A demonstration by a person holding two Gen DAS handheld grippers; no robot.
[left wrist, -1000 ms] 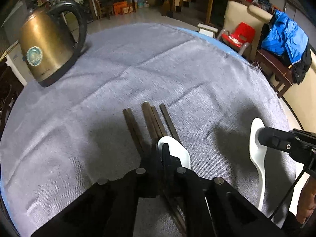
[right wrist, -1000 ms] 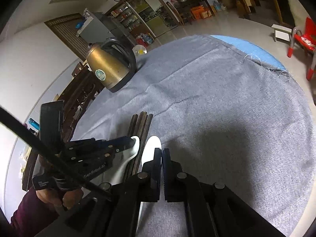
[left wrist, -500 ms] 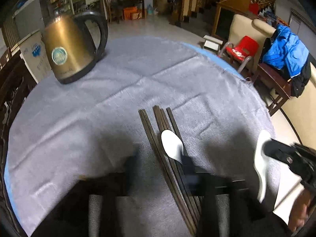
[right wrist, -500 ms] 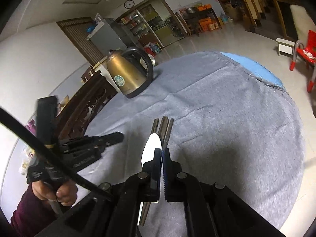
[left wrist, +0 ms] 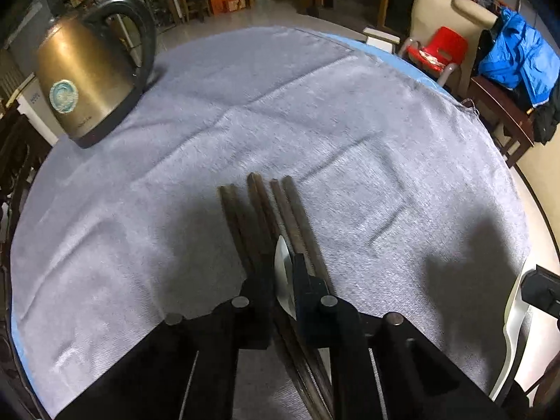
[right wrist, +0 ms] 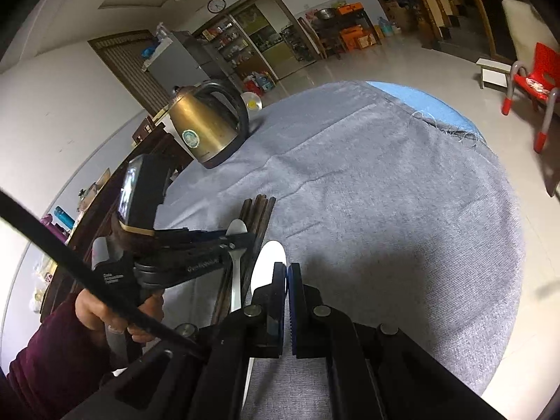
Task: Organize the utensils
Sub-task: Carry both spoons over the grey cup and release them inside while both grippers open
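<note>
A: Closing again with the left gripper: spread wide half a second ago, now clamped across the first white ceramic spoon, with the bowl turned edge-on between the fingers.

B: Meaning what for the tidying?

A: Probably a finished re-grip. Ready to lift off the bundle of dark wooden chopsticks lying underneath, ends toward 12 o'clock.

B: And the right gripper?

A: Same as before: pinched shut on the second white ceramic spoon, out at 4 o'clock from the chopsticks in the left view.

B: Surroundings?

A: Round table under a creased grey woven cloth. Brass-coloured electric kettle with black handle at 10 o'clock. Red plastic chair and blue jacket off at 2 o'clock, with pale floor beyond.
</note>
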